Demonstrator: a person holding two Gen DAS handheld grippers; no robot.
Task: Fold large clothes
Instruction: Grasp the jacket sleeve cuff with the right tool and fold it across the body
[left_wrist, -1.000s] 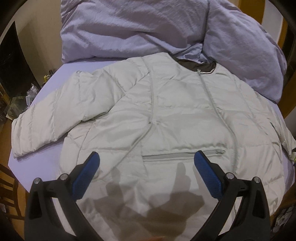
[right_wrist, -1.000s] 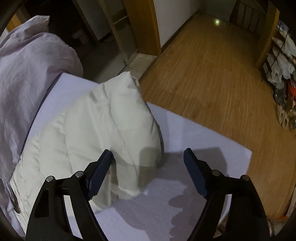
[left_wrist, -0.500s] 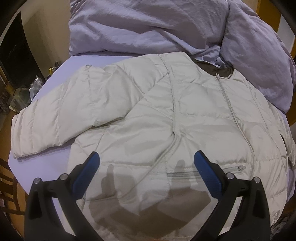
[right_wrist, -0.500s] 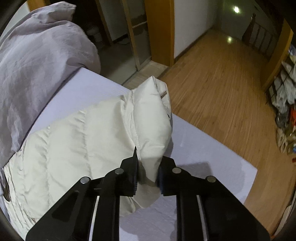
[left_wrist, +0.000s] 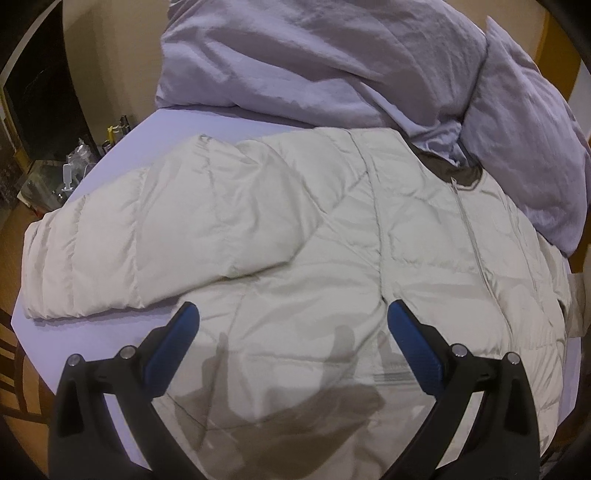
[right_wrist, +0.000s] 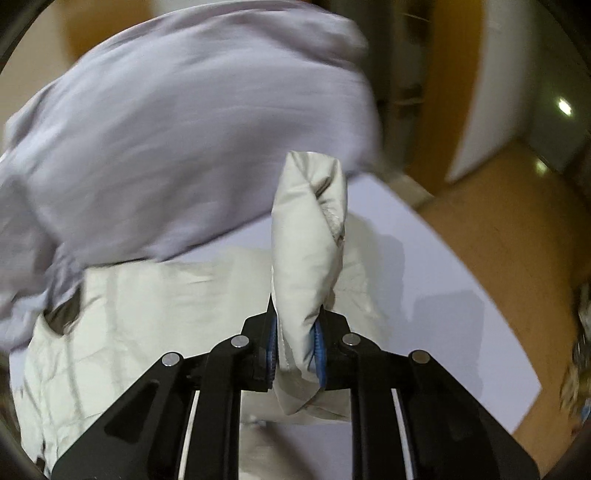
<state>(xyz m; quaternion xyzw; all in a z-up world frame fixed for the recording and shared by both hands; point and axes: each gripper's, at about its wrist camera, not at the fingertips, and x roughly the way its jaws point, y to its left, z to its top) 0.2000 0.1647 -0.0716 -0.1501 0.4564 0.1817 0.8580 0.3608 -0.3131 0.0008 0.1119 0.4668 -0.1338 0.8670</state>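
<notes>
— What's heaped at the far end of the bed?

— A crumpled lavender duvet, with a pillow in the same cloth beside it. The bed's sheet is a paler lilac.

— And off the bed?

— A wooden floor and a white door in an orange-brown frame, all blurred. On the other side, a heap of clutter by a dark opening; too small to make out.

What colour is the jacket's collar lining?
Dark brown collar lining, clearest in the left wrist view.
</notes>
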